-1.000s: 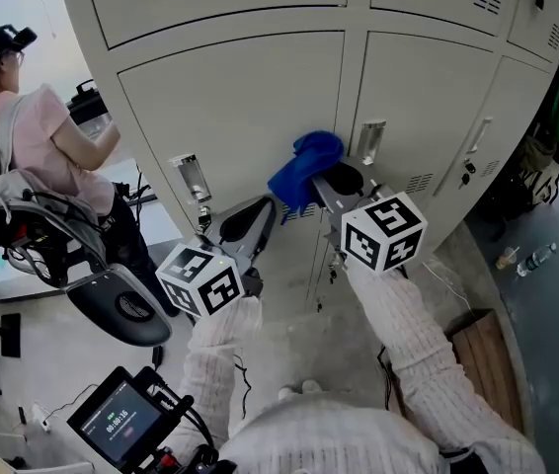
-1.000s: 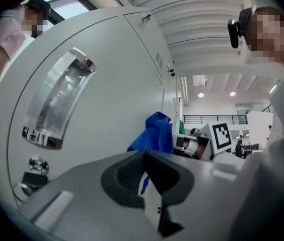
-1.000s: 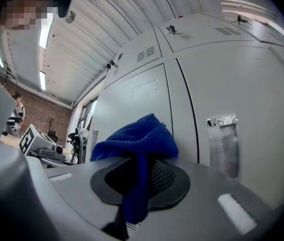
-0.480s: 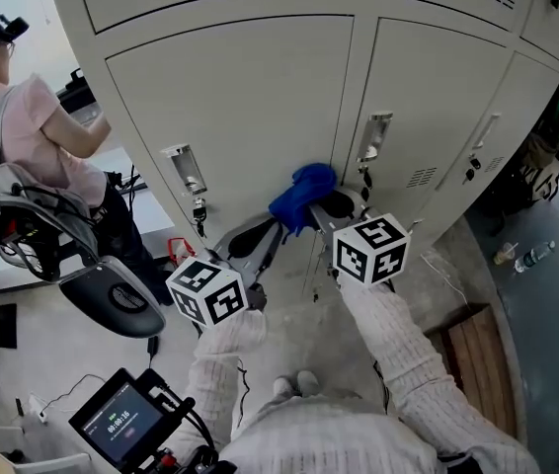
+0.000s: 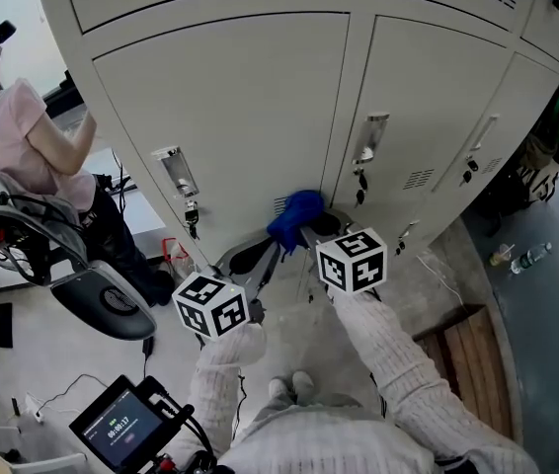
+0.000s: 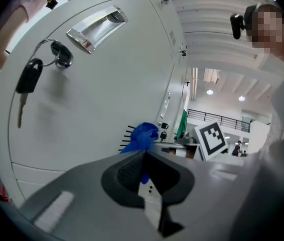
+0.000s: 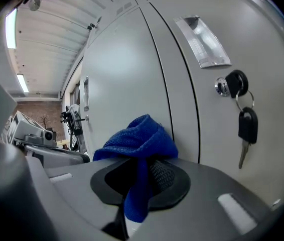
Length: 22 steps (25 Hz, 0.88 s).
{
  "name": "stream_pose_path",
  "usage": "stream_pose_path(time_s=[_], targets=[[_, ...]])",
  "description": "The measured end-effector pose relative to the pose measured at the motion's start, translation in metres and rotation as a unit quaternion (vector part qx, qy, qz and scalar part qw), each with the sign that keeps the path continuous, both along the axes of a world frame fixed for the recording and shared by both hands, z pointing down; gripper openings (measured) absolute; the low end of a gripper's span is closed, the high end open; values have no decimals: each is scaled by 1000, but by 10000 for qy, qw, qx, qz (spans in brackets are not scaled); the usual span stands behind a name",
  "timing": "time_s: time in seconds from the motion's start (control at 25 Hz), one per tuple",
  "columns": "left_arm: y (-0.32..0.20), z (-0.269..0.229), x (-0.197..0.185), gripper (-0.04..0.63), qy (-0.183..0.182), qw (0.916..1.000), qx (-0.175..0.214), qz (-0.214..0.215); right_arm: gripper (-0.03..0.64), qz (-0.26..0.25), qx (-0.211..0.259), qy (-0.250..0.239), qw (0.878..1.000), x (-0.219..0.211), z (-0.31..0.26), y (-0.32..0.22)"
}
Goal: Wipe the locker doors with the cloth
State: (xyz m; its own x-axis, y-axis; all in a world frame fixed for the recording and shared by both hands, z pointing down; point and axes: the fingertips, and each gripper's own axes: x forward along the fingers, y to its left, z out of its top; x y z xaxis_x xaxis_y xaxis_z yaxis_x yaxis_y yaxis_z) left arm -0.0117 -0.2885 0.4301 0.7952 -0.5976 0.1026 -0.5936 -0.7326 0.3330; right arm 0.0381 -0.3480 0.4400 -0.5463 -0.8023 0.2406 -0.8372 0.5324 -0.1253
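Cloth: one blue cloth, bunched, held low down just left of the centre post that divides the two big lower doors.
Right gripper: jaws pinched on a fold of the cloth, with the rest mushrooming over the tips toward the metal.
Left gripper: jaws pressed together with nothing between them; it hangs left of the post, below the cloth and apart from the door.
Contact: the cloth looks pressed against the foot of the left door, right beside the post, but no view shows the touching face.
Done: I cannot say. The paint shows no streak, damp patch or dirt edge that would mark a wiped area.
In hand: judging by the low position, a pass on the left door close to the post, near its lower end.
Left: by my estimate most of it, as the middle door right of the post and the doors beyond show no sign of attention either.
Doors counted: three in the lower row, plus parts of three above them.
Handles: three recessed ones, one left of the post and two right of it.
Keys: two clearly hanging, one left of the post and one just right.
Grippers: two.
Bystander: one seated person, far left of the post.
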Motion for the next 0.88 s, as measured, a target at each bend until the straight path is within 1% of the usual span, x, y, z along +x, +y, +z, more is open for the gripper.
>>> stream_pose_path(time_s=[0.12,0.24,0.48,0.64,0.88], targets=[[-1,9,-1,0,-49,9999,-91,-63,49,20,-191,2,9998,1,14,-1],[-2,11,0,0,-46,9999,-128,-89,49,13,-282,17,9996,1,20,-3],[-4,7,4,0,-60,9999,-64,-132,49,-62,-332,165,9993,1,22,-4],[-1,10,9,0,-192,9997,-1,-136,49,-9,-302,138,9994,2,24,-4],[1,3,6,0,-194,9996,35,-204,49,-50,-307,61,9995,2,21,0]])
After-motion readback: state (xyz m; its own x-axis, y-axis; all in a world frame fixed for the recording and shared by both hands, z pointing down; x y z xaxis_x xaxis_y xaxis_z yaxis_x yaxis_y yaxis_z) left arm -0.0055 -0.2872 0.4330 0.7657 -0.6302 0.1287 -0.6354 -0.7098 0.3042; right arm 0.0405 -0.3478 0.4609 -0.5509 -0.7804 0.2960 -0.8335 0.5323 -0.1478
